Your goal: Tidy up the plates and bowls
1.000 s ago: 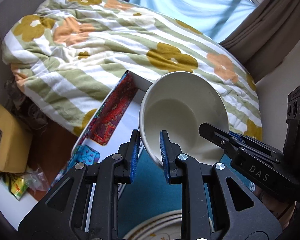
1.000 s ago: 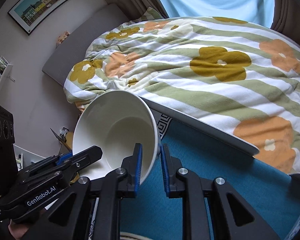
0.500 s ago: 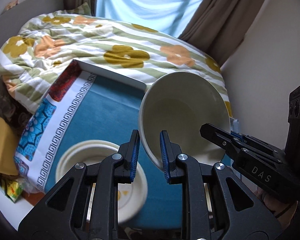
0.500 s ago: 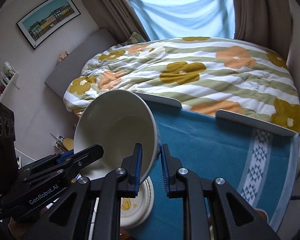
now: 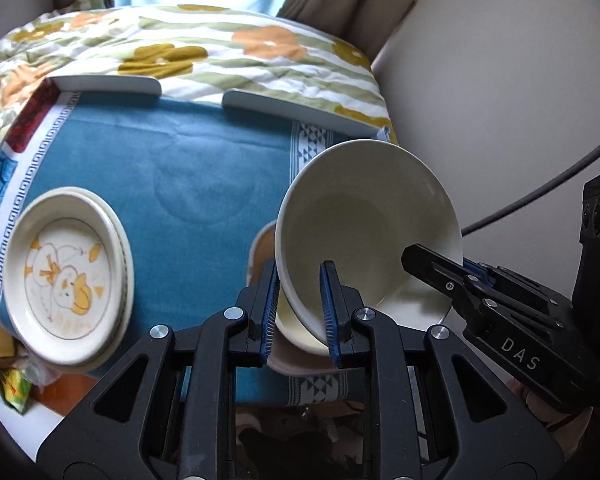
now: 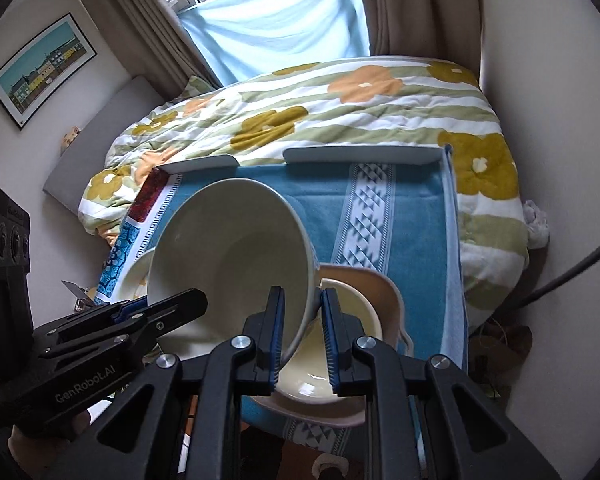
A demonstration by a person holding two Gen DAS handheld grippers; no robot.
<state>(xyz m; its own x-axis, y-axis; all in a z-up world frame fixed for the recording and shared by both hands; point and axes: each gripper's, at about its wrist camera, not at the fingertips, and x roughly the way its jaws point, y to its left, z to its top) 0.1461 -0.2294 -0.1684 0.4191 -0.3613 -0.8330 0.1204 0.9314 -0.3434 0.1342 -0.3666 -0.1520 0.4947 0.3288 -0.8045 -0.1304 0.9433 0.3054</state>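
I see a table (image 5: 112, 85) with a raised white rim along its far edge, standing against a bed covered by a flowered, striped quilt (image 6: 340, 120). A blue cloth (image 5: 172, 168) with patterned borders covers the table top. On the cloth at the left sits a stack of cream plates (image 5: 66, 280) with a duck picture. Toward the near right edge sit nested bowls (image 6: 374, 312), a pale yellow one inside a pinkish one.
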